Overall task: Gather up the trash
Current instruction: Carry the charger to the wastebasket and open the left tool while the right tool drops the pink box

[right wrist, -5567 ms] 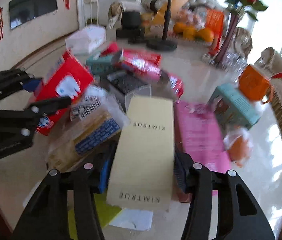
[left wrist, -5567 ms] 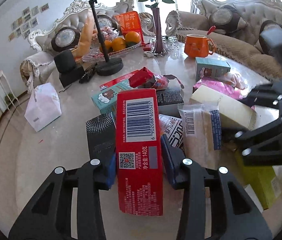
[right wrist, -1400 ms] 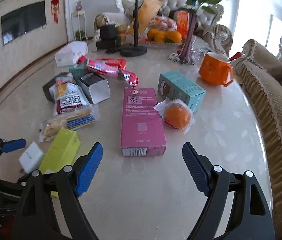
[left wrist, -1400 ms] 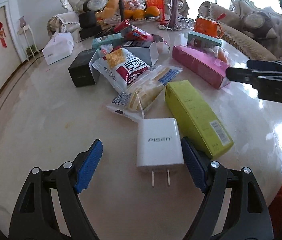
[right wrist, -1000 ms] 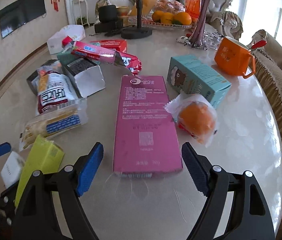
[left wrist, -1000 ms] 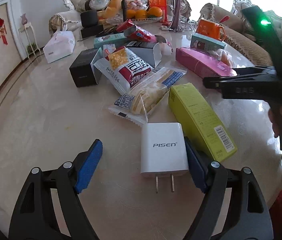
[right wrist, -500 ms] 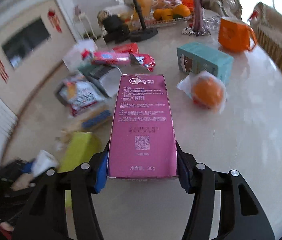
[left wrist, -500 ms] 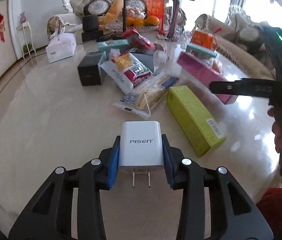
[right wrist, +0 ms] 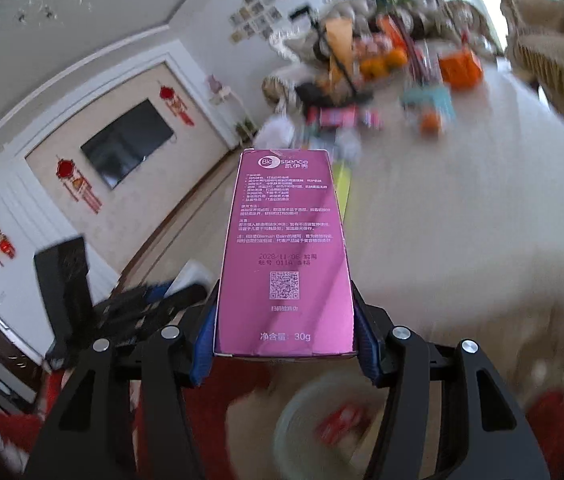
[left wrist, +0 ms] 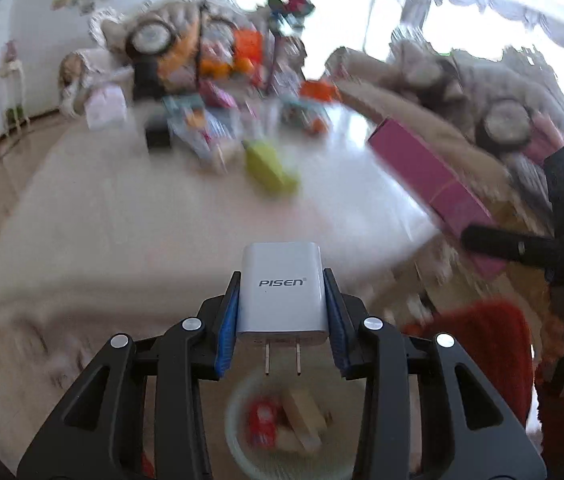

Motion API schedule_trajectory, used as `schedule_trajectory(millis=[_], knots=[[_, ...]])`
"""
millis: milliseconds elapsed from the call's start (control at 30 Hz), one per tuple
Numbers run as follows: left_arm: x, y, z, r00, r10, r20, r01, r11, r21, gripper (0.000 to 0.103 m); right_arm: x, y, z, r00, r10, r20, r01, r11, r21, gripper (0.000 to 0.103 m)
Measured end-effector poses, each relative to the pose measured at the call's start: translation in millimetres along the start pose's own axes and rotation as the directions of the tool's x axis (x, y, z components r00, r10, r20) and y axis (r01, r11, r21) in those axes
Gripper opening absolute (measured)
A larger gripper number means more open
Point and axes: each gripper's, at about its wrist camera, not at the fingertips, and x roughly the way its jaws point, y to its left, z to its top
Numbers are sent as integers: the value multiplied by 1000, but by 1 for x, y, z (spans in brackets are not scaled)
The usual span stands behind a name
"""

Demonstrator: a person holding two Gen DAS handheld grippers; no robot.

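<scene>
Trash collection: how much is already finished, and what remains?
Done: a red pack lies in the bin. In hand: the left gripper holds the white PISEN charger, the right gripper the pink box. Left: the yellow-green box and blurred packs on the table.

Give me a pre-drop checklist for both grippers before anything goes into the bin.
1. Left gripper clamped on white charger: ok.
2. Right gripper clamped on pink box: ok.
3. Bin below the charger in the left wrist view: ok, opening visible, already holding trash.
4. Bin under the pink box: cannot tell, right wrist view shows it low and right, blurred.
5. Room left in the bin: cannot tell, too blurred.
6. Grippers apart from each other: ok.
</scene>
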Motion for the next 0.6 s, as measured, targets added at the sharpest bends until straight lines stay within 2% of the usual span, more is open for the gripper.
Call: schedule_trajectory(millis=[67,133,233,367,433,467,500,533,567,600], knots=[[11,-9,-33,997,-14,-80,15,1000,13,38,6,1,-32,998,-1,-69,4,999,37,54],[28,-12,-62,986,-40,-163,38,999,-14,38,20,-4,-67,988,-4,-154,17,996,83,54],[60,-13,-100,966,-44,-255,35,999,-40,38,46,-17,-103,963,-80,-259,107,990,91,54],[95,-14,-130,945,-1,-326,-7,1000,-25,38,88,-45,-123,914,-154,-376,206,973,102,54],[104,-12,-136,937,-4,-349,-8,999,-34,39,104,-50,-124,898,-188,-397,238,968,79,55],[111,-11,-139,928,-11,-373,-4,999,-39,41,109,-53,-126,893,-203,-401,250,966,68,55],[116,-11,-142,918,-17,-396,-1,999,-44,60,115,-52,-128,888,-220,-403,264,963,55,58],[119,-11,-143,914,-8,-406,-13,999,-48,83,122,-52,-128,879,-241,-411,281,959,38,70],[120,-10,-144,915,34,-401,-56,998,-43,84,126,-52,-128,875,-263,-407,299,954,25,77],[121,-8,-147,918,52,-393,-71,997,-36,85,124,-48,-134,873,-277,-402,307,951,13,80]])
